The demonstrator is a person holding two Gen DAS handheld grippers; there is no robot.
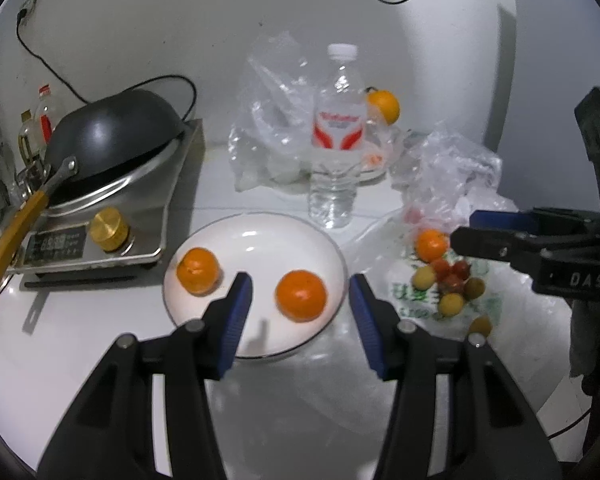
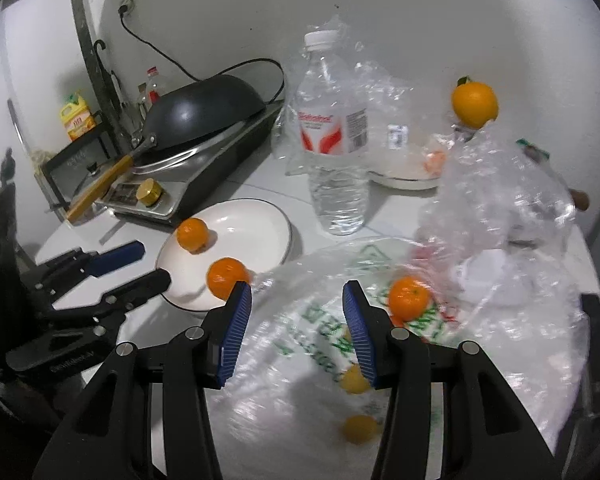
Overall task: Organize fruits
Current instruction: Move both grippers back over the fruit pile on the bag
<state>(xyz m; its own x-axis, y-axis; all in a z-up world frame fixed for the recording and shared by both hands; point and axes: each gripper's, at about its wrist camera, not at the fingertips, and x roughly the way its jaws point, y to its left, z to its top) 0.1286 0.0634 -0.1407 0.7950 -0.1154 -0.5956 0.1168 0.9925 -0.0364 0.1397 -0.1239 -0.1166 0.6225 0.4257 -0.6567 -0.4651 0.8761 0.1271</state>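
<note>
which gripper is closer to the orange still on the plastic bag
Right. The right gripper hovers open just beside that orange; the left gripper is over the white plate.

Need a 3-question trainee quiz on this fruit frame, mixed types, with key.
1. True or false: the plate holds two oranges.
2. The left gripper is: A) shut on an orange B) open, empty C) out of view.
3. Fill in: the orange off the plate lies on a printed plastic ____.

Key: 1 true; 2 B; 3 bag.
</note>
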